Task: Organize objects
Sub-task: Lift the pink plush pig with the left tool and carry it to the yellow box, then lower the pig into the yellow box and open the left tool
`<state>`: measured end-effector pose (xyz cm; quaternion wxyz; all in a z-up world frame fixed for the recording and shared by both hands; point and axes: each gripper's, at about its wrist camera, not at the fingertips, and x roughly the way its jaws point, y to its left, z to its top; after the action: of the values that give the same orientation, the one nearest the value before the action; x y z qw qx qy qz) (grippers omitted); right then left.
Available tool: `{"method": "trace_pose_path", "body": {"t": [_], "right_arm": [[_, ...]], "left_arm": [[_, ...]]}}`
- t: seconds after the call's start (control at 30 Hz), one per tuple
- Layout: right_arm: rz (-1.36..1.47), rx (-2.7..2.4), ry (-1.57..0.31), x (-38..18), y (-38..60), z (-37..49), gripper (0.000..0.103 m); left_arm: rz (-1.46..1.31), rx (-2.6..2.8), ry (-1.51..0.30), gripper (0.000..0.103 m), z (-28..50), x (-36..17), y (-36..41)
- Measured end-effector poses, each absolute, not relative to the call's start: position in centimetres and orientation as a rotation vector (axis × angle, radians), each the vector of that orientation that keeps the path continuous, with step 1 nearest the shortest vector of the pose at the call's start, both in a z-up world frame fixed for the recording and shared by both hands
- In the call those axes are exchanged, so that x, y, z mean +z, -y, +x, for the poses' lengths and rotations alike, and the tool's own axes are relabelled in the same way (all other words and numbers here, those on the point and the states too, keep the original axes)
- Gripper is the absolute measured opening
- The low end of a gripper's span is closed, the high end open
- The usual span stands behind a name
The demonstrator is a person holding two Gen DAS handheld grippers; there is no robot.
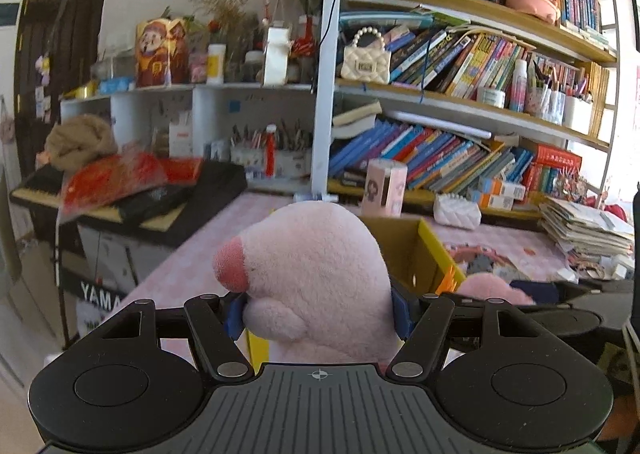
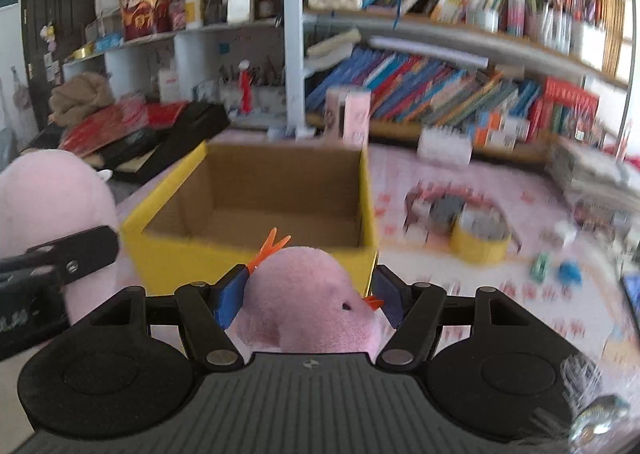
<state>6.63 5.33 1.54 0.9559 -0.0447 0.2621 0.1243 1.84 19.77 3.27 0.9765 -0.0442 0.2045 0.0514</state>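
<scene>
My left gripper (image 1: 318, 312) is shut on a big pink plush toy with a darker pink snout (image 1: 316, 274), held up in front of the yellow cardboard box (image 1: 434, 250). My right gripper (image 2: 306, 300) is shut on a smaller pink plush with orange beak and crest (image 2: 308, 294), just before the near wall of the open yellow box (image 2: 168, 254), whose inside looks bare. The big plush (image 2: 52, 194) and the left gripper's finger (image 2: 76, 254) show at the left of the right wrist view. The smaller plush (image 1: 492, 288) shows in the left wrist view.
The box stands on a pink patterned tabletop (image 2: 440, 286). A yellow tape roll (image 2: 480, 242) and small toys lie to the right. A bookshelf (image 1: 460, 102) runs along the back, a paper stack (image 1: 584, 226) at right, a keyboard with red bags (image 1: 120, 194) at left.
</scene>
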Motion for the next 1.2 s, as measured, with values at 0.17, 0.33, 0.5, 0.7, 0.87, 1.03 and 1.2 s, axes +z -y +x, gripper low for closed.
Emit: {"method": "trace_pose_path", "body": {"t": [0.17,0.33,0.5,0.7,0.87,1.03,1.2], "right_arm": [[-0.117,0.248,-0.463,2.2,-5.8,11.4,0.066],[-0.137,0.286,-0.467,1.2,-6.3,15.5,0.066],[-0.184,0.327,-0.507,-0.4,-7.0,19.0,0.066],[-0.27,0.415,-0.572,-2.6,-8.5,21.6,0.066],[-0.345,0.478,-0.625,-4.4,-9.3,22.7,0.066],[-0.391,0.563,-0.654,-4.8,-9.5,23.8,0.045],[-0.412,0.611,-0.663,-4.9,-9.0,24.8,0.045]], "left_arm": [[-0.1,0.116,-0.41,0.067,6.3,3.4,-19.9],[-0.086,0.143,-0.43,0.068,10.0,2.8,-19.9],[-0.085,0.172,-0.479,0.068,12.7,1.7,-20.1],[-0.069,0.192,-0.56,0.068,15.2,0.3,-20.1],[-0.067,0.22,-0.625,0.068,16.2,-1.1,-20.1],[-0.064,0.228,-0.654,0.068,17.0,-1.8,-19.6],[-0.062,0.231,-0.674,0.069,17.7,-2.3,-19.1]]}}
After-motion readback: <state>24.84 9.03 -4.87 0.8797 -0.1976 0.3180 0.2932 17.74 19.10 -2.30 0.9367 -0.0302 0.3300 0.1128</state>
